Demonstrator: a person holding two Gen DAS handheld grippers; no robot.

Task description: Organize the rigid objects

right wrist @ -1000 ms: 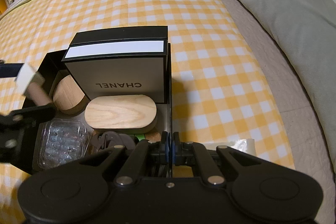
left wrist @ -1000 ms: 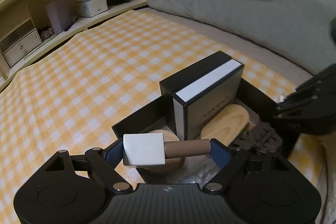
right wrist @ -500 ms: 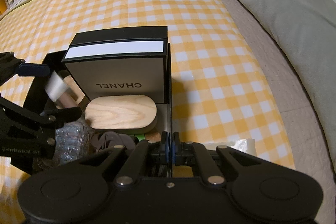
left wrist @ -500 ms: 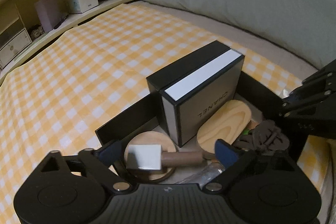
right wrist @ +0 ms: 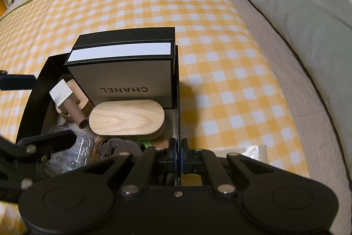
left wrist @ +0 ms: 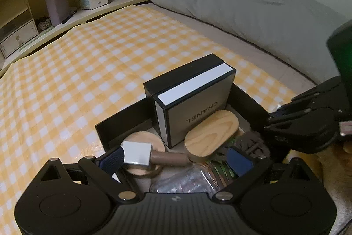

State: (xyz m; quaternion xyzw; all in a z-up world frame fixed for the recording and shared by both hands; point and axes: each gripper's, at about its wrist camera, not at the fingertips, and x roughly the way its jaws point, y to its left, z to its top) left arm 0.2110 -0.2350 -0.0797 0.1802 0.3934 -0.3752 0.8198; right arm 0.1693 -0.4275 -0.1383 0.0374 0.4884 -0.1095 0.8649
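right view alone shows the right gripper (right wrist: 178,154) clamped on the black tray (right wrist: 177,102) wall; left gripper (left wrist: 176,156) just opened, stamp (left wrist: 151,155) lying loose.

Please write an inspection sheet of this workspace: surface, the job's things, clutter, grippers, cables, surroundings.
Surface: yellow checked cloth on a bed.
Job's things: black tray holds an upright black-and-white box, oval wooden lid, round wooden disc; a stamp-like piece lies on the disc.
Clutter: clear plastic pack, brown bits.
Grippers: left gripper open, jaws just opened, piece released; right gripper shut on the tray's right wall.
Cables: nothing seen.
Surroundings: grey pillow, shelf.
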